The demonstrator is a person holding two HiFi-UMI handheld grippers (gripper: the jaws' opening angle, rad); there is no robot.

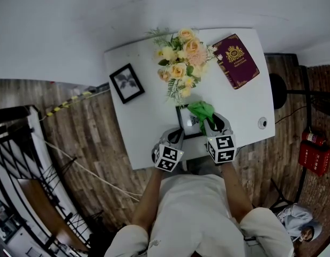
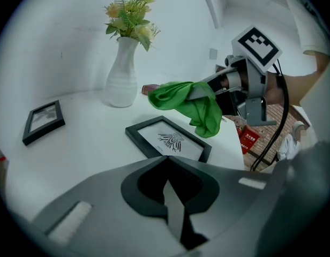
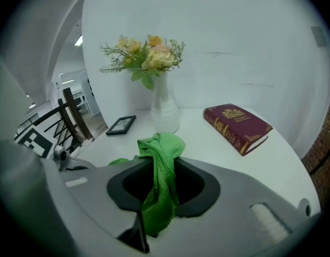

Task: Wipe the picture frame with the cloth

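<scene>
Lower right claw (image 1: 212,123) — pinching green cloth (image 1: 201,110) — onto picture frame (image 2: 167,139) lying flat near front edge of worktop (image 1: 146,133), sweep glass then rim lightly, and brace one corner with left claw (image 1: 177,137), pressed together on nothing.

Soft cloth, matt plastics.
Green cloth (image 3: 160,143) between the right gripper's (image 3: 154,170) matt grey plastic jaws: soft, fine-knit; picture frame (image 2: 167,141) ahead of the left gripper's (image 2: 166,167) jaws: matt black, paper print; worktop (image 1: 149,116) smooth white.
</scene>
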